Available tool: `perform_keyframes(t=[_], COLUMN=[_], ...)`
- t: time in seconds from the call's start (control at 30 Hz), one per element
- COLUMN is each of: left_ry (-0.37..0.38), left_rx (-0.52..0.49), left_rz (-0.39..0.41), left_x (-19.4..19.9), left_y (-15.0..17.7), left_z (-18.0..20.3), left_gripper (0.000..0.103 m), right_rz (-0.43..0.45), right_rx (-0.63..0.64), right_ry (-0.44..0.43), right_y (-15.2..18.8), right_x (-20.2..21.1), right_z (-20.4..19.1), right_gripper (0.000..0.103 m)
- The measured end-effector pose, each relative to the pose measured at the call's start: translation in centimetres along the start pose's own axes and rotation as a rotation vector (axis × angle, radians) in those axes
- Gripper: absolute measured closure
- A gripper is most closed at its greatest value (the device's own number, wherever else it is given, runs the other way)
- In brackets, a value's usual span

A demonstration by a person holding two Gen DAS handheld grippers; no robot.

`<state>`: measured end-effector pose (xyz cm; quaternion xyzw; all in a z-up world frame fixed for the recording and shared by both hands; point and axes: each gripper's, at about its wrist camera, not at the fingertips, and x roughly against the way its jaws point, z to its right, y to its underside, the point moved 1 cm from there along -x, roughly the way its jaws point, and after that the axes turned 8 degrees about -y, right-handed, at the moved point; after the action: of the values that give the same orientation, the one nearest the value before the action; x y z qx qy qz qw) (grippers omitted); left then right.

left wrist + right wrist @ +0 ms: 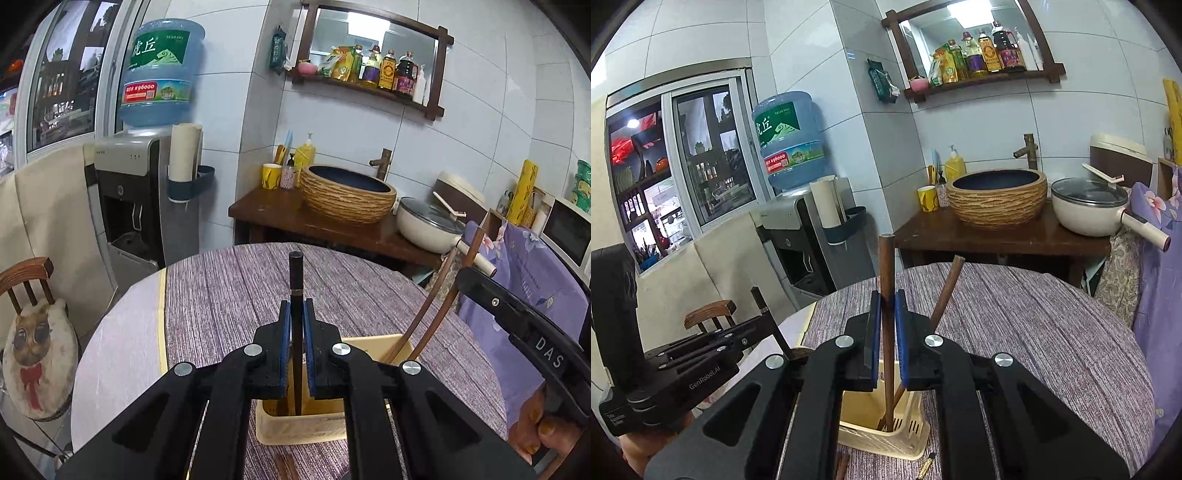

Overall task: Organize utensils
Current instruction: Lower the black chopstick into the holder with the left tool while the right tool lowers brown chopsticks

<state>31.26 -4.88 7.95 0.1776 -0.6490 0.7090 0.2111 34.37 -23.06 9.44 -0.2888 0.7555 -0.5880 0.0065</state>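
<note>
A cream plastic utensil holder [295, 428] stands on the purple tablecloth; it also shows in the right wrist view [886, 439]. My left gripper [296, 306] is shut on a dark chopstick [296, 277], held upright with its lower end inside the holder. My right gripper [886, 299] is shut on a brown chopstick [886, 266], also upright with its lower end in the holder. A second brown chopstick [947, 288] leans in the holder. Two brown chopsticks [439, 291] lean out of the holder in the left wrist view.
The round table [236, 295] carries the purple cloth. More chopsticks [286, 469] lie on the cloth in front of the holder. A gold-tipped stick end [926, 466] lies by the holder. A wooden chair [33, 280] stands left, a cloth-draped chair [517, 280] right.
</note>
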Motion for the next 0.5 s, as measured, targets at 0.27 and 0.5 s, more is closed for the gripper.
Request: perform_keyframes(t=[0.27,0.5], left_ry=[-0.011,-0.013], left_rx=[-0.007,0.002], left_rz=[-0.006,0.062], left_x=[-0.4,2.2], left_y=[0.2,0.7], left_z=[0.2,-0.4], left_gripper=[0.095,0.057], right_rz=[0.003,0.055], right_rx=[-0.010,-0.002], right_ry=[0.000,-0.015], right_y=[0.4,0.9], right_x=[-0.2,1.3], right_z=[0.6,0.4], right_gripper=[0.094,0.060])
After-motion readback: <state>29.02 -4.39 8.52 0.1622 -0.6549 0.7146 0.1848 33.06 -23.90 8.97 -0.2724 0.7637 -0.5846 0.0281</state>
